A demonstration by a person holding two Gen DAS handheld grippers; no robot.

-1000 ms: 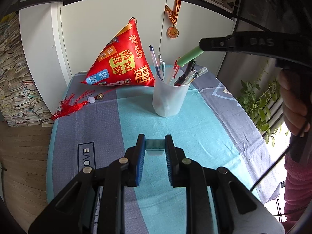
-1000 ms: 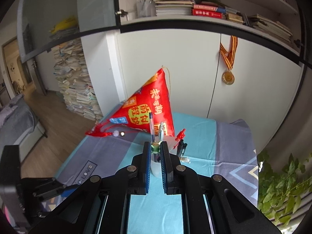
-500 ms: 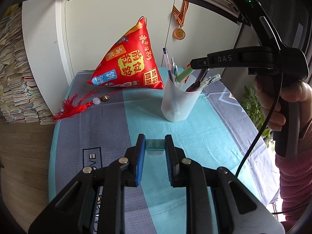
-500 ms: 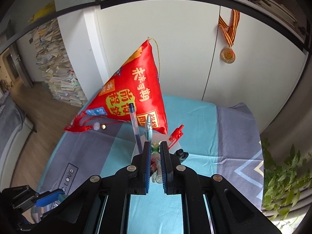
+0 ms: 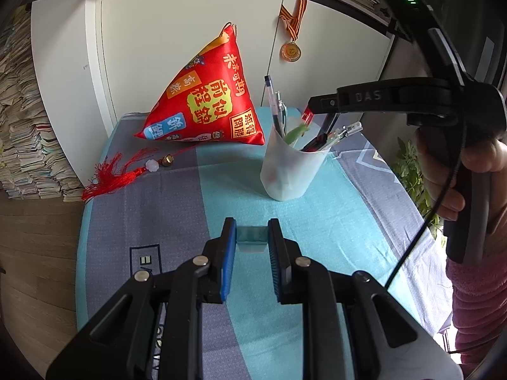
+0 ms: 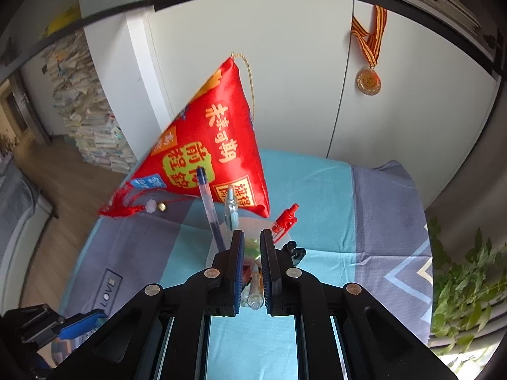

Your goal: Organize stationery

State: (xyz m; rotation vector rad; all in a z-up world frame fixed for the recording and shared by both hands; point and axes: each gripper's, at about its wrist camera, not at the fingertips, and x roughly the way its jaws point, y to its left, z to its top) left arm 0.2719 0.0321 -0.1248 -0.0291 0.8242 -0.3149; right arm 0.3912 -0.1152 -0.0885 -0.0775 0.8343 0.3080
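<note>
A white cup (image 5: 290, 171) stands mid-table with several pens in it. A green pen (image 5: 296, 133) leans inside it, its top just below my right gripper (image 6: 252, 237), which hovers over the cup; the jaws stand slightly apart with the blurred green pen (image 6: 252, 247) between them. My left gripper (image 5: 252, 234) is shut on a small teal eraser (image 5: 252, 233), held low over the tablecloth in front of the cup.
A red pyramid-shaped cushion (image 5: 209, 101) with a red tassel (image 5: 117, 174) sits behind the cup. The table (image 5: 348, 221) has a teal and grey cloth. White cabinet doors with a medal (image 5: 290, 51) stand behind. A plant (image 6: 469, 278) is at the right.
My right gripper came down over the cup with the green pen, which now sits deeper in the cup, and its jaws have widened a little. My left gripper stayed shut on the eraser.
</note>
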